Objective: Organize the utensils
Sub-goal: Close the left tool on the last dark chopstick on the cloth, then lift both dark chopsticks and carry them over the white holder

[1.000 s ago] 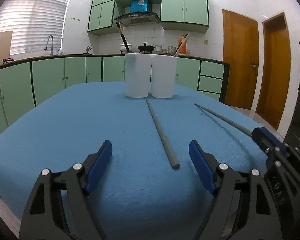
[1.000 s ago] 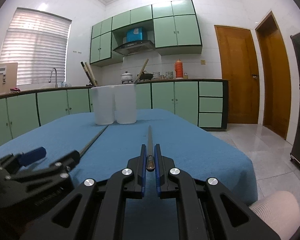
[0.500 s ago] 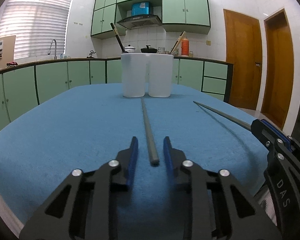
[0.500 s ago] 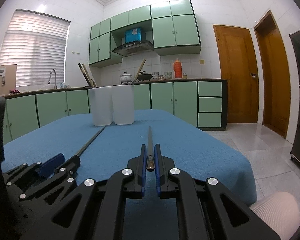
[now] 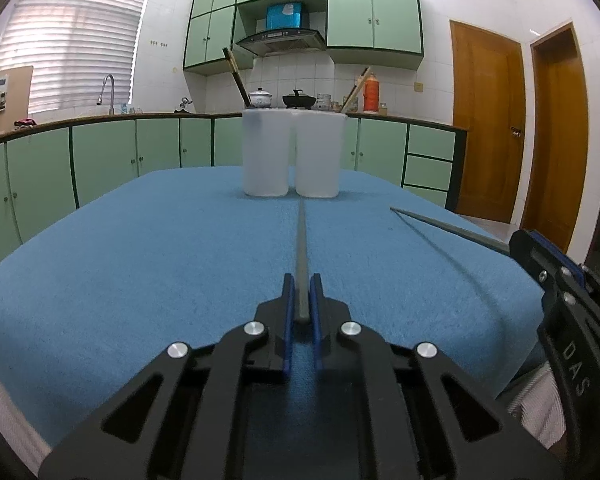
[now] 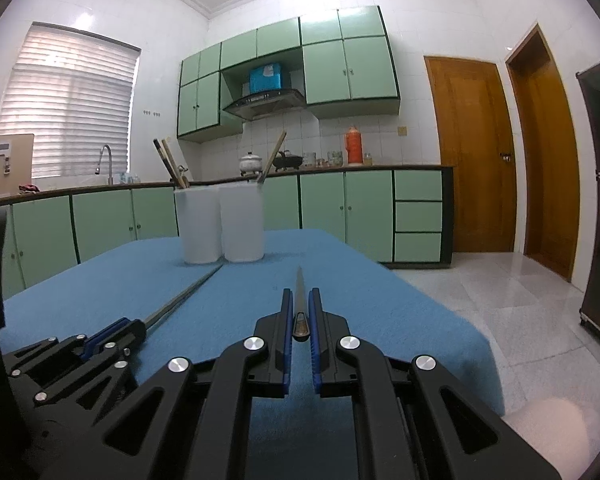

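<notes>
Two grey chopsticks lie on the blue-covered table point(image 5: 140, 260). My left gripper point(image 5: 301, 280) is closing its jaws on the near end of one grey chopstick point(image 5: 301, 236), and the pads press on it. That chopstick points at two white containers point(image 5: 266, 152) at the table's far end. My right gripper point(image 6: 300, 294) is shut on the near end of the other chopstick point(image 6: 299, 278). In the right wrist view the left gripper point(image 6: 132, 326) sits low at the left, with its chopstick point(image 6: 180, 300) running toward the containers point(image 6: 242, 222).
Dark sticks point(image 5: 236, 76) stand in the left container and a wooden one point(image 5: 356, 88) in the right. Green cabinets point(image 5: 100, 160) ring the room behind the table. The table's right edge drops to a tiled floor point(image 6: 500, 300) before two wooden doors point(image 6: 472, 152).
The left gripper's jaws went from wide open to closed on the chopstick's near end, and that chopstick now lies straight ahead of it. The right gripper kept still with its chopstick.
</notes>
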Action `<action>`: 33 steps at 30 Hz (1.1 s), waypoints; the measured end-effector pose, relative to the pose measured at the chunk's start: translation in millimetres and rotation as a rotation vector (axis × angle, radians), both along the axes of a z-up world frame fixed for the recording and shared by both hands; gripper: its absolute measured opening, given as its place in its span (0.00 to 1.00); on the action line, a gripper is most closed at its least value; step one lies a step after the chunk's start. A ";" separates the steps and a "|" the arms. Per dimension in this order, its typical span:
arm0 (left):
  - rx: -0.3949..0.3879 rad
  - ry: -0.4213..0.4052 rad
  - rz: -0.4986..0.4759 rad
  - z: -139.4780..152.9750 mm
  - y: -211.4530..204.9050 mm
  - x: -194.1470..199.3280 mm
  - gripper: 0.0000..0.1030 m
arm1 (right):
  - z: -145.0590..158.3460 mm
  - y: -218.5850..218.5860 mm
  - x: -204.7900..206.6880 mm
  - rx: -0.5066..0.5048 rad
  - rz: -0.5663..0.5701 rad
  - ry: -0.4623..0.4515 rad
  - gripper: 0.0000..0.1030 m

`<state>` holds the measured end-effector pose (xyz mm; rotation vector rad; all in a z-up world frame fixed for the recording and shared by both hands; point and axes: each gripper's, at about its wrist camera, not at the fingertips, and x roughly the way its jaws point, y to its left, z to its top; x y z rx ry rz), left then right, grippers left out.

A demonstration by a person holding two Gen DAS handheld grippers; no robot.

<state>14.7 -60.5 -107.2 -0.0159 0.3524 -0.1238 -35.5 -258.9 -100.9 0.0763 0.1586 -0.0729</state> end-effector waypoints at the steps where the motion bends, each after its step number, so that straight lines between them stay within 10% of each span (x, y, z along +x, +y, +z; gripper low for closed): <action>1: 0.000 -0.011 -0.001 3.8 0.9 -2.0 0.06 | 3.1 -1.0 -0.9 -0.004 0.001 -0.009 0.07; 18: -0.002 -0.192 -0.042 107.2 15.9 -9.6 0.06 | 101.6 -23.1 18.9 0.001 0.147 -0.129 0.07; 33: -0.030 -0.133 -0.123 186.9 44.5 39.4 0.06 | 180.0 -33.0 92.5 0.104 0.327 -0.005 0.06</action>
